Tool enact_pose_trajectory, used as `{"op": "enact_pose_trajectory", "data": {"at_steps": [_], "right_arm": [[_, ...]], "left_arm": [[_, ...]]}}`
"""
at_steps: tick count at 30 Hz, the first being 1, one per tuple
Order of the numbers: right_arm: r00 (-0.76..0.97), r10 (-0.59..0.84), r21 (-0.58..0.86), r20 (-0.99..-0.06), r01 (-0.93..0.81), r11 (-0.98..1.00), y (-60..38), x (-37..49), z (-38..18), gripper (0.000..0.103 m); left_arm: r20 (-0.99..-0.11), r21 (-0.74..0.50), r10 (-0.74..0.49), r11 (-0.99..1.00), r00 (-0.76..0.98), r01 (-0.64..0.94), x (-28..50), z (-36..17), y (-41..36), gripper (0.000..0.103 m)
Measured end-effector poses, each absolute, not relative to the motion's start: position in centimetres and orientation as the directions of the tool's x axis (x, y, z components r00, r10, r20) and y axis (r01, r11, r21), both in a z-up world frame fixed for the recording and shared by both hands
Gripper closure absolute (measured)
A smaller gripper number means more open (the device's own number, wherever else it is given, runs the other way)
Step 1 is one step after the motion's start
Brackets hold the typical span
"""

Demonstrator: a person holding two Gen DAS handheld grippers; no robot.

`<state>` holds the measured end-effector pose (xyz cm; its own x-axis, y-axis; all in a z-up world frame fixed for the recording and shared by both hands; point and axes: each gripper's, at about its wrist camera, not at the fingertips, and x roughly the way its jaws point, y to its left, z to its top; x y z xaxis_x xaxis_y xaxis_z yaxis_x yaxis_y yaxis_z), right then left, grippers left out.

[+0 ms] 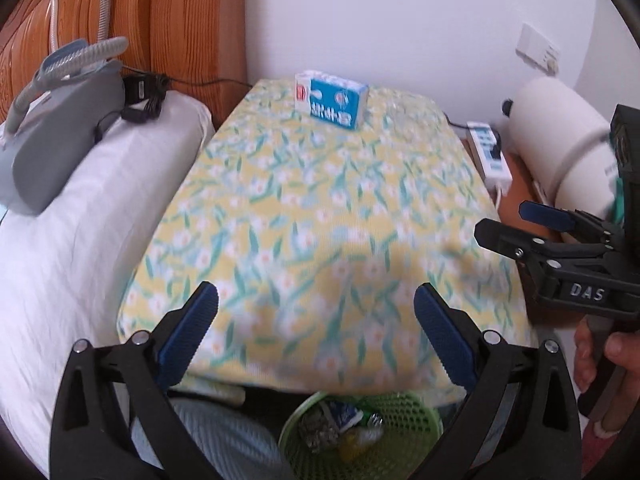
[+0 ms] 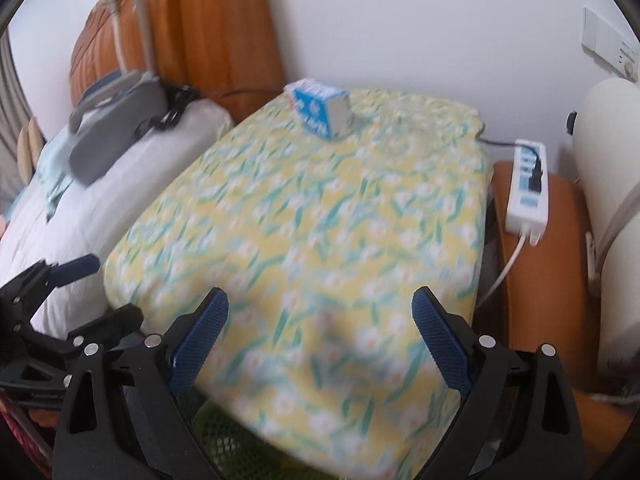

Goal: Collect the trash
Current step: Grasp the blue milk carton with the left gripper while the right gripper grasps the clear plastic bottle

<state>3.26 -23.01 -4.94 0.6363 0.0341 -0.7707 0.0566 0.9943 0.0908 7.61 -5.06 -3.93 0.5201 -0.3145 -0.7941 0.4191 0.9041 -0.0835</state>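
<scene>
A blue and white carton stands at the far end of a yellow flowered pillow; it also shows in the right wrist view. A green mesh basket with several pieces of trash sits below the pillow's near edge. My left gripper is open and empty above the near edge, over the basket. My right gripper is open and empty over the pillow's near end. It also shows in the left wrist view, at the right.
A white pillow lies to the left with a grey device and hose on it. A white power strip lies on a brown surface to the right, beside a white roll. A wooden headboard stands behind.
</scene>
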Motion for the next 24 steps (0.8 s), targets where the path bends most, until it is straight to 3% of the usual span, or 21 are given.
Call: {"op": "enact_pose_trajectory", "data": {"at_steps": [16,24], "right_arm": [[0.640,-0.104,0.120,-0.761,0.296,0.948,-31.8,18.7,-6.2,0.010],[0.625,-0.103,0.147,-0.774,0.335,0.931,-33.4,22.2,-8.3,0.010]], "left_arm": [[-0.812,-0.222,-0.319,0.943,0.489,0.247,25.1,-1.9,-12.3,0.009],[-0.855,-0.188,-0.224,0.974,0.468,0.122,31.9,-2.2,-17.2,0.009]]}}
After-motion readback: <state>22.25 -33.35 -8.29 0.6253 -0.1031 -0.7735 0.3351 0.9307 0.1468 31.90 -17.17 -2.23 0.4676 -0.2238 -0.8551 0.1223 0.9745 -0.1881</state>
